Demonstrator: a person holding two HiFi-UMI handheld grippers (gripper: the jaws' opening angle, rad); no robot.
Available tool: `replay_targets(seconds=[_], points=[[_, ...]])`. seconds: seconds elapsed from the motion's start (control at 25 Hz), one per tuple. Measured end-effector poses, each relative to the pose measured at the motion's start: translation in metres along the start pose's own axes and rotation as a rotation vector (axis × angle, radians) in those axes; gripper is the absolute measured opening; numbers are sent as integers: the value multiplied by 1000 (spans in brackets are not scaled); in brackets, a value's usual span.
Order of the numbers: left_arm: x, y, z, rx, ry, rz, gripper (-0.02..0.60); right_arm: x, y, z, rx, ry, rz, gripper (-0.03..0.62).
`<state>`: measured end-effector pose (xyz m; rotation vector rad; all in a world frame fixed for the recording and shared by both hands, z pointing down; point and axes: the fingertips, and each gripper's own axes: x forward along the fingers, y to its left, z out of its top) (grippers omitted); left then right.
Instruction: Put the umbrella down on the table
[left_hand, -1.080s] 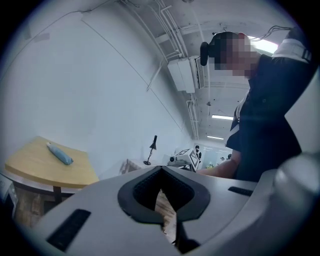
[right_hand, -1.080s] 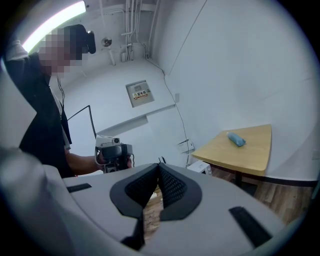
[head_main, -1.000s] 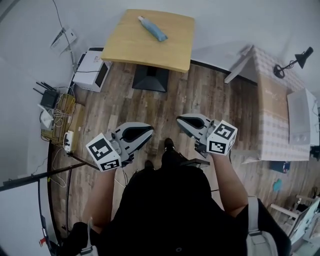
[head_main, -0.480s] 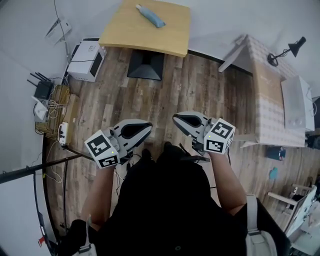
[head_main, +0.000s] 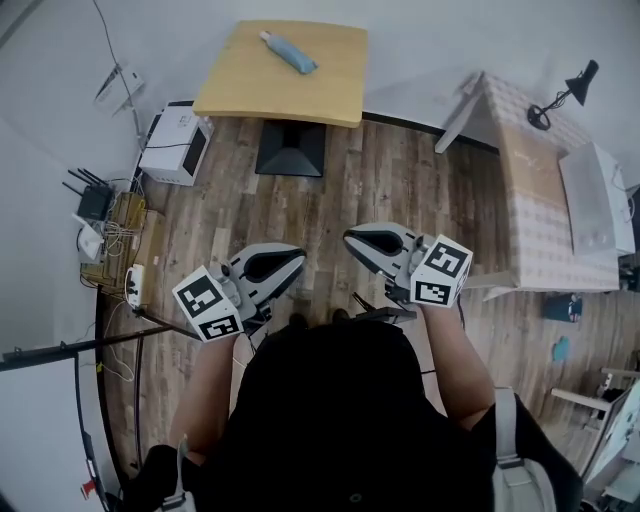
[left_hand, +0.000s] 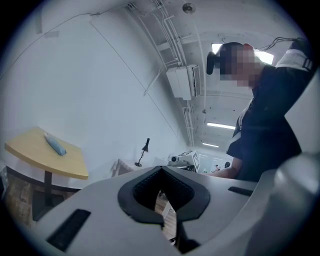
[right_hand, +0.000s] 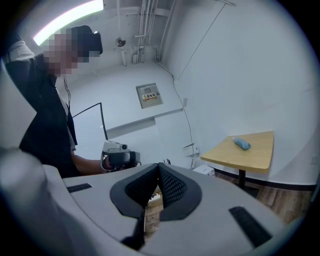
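I judge the task as practically finished. The umbrella (head_main: 288, 52), folded and blue, lies flat on the yellow table (head_main: 330, 85), slanted, near the far edge of the top and touching nothing else. No other thing lies on that table.

The left gripper (head_main: 297, 259) and the right gripper (head_main: 352, 239) are both well apart from the table, over the wooden floor (head_main: 400, 190) in front of the person's body. In each gripper view the two dark pads are pressed together with only a thin slit between them, and I see nothing caught there. So both tools are clenched and empty (the umbrella is not in either of them).

What is left, in my opinion, is nothing for the umbrella itself; perhaps only to bring the hands to rest.

About containers: there is none on the table. By the left wall stands what looks like an open wooden crate (head_main: 125, 215) with cables and small devices in it or on it, but I cannot tell them exactly. Near it is a closed white box-like device (head_main: 172, 140); its inside is not visible.
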<state>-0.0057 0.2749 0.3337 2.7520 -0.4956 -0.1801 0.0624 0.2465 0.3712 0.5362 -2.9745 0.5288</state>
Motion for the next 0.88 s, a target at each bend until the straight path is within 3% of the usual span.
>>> replay_targets(seconds=[0.88], points=[[39, -11, -30, -17, 102, 9, 11, -35, -26, -23, 38, -6, -1, 20]])
